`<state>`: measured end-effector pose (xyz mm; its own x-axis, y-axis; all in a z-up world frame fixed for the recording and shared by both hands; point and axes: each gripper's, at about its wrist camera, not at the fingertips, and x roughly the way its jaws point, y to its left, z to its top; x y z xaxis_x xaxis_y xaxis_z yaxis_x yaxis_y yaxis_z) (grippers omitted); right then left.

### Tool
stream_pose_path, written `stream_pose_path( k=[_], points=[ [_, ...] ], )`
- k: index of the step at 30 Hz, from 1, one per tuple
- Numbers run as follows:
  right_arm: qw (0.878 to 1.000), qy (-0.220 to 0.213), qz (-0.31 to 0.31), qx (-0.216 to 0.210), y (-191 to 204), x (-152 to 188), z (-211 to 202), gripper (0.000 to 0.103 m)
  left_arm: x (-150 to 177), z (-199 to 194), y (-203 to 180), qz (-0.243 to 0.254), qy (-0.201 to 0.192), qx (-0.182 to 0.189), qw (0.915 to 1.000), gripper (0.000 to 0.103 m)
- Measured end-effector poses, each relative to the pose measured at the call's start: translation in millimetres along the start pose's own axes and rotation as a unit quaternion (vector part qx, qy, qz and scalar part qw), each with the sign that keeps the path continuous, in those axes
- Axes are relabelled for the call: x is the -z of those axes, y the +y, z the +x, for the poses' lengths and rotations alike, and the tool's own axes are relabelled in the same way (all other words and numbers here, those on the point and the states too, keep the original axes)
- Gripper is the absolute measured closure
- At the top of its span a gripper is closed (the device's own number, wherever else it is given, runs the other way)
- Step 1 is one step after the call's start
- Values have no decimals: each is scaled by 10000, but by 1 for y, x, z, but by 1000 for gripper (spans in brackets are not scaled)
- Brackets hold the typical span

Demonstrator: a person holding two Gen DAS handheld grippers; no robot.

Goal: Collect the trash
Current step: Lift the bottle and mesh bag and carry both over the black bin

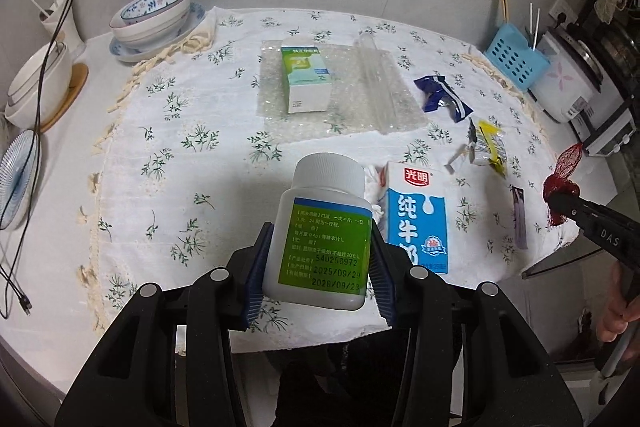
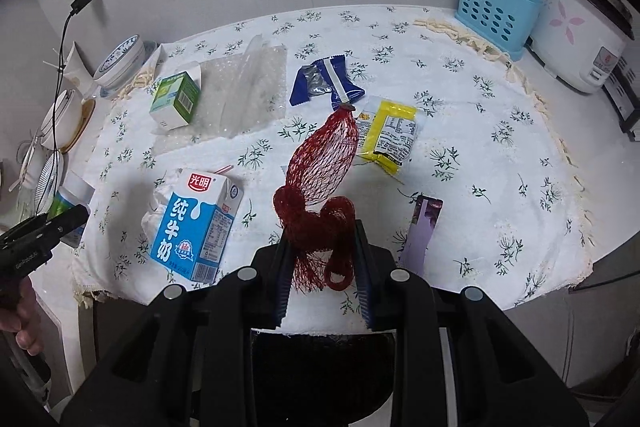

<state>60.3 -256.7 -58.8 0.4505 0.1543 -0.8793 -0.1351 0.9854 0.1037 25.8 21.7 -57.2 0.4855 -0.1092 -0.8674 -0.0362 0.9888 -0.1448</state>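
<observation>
Mid-collection: left gripper point(image 1: 320, 259) clamped on white pill bottle point(image 1: 324, 227), right gripper point(image 2: 322, 263) pinching red mesh bag point(image 2: 320, 183), both clear of the table point(image 2: 500, 227); next likely a bin drop, milk carton point(image 2: 196, 223) waiting at eight o'clock.

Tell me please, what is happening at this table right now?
A person is clearing trash from a table with a floral cloth, holding a gripper in each hand. The left gripper is closed on a white pill bottle with a green label. The right gripper is closed on a red mesh net bag. On the cloth lie a milk carton, a blue wrapper, a yellow wrapper, a small green box and bubble wrap.
</observation>
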Motion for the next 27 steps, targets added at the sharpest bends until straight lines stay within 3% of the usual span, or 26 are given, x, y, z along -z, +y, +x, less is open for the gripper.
stream_pose_path(
  k=[10,27],
  points=[
    [9997,-37,-144,-194,-3,40,-26,77,40,-15,-37,33,-28,58,10000,63],
    [9986,249,-384,-277,-16,112,-31,77,108,-9,-87,22,122,184,9998,63]
  ],
)
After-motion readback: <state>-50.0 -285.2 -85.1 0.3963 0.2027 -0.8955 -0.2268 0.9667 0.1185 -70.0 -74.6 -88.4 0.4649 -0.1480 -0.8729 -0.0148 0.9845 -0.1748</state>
